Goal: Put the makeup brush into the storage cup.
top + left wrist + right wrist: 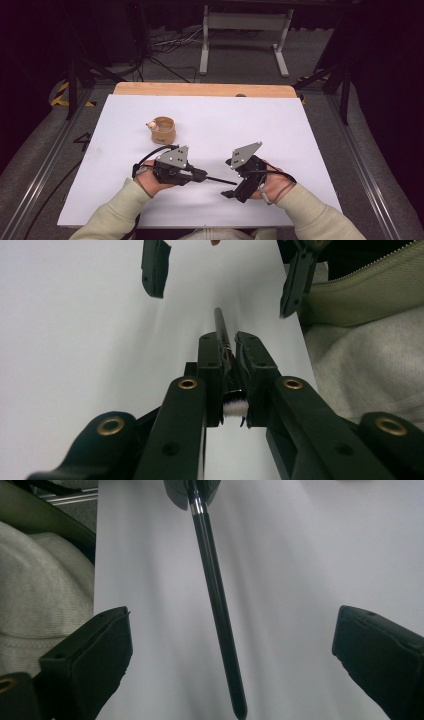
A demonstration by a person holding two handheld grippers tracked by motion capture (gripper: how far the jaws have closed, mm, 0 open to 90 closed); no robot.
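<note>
Left gripper (229, 347) clamps brush (215, 595) — handle between right gripper's (230, 655) spread fingers (87, 655).

In the left gripper view the brush (234, 407) is mostly hidden between the left tongs (230, 347). The contents of the wooden cup (163, 130) on the table (280, 125) are too small to tell

Both forearms in pale green sleeves reach in over the near edge of the counter (200, 120). The left gripper (200, 175) points right toward the other, its fingers (210, 370) clamped tight on a thin black brush (217, 610). The right gripper (231, 190), tilted back toward the left one, holds its fingers (90, 655) spread wide on either side of the brush handle, not touching it.
</note>
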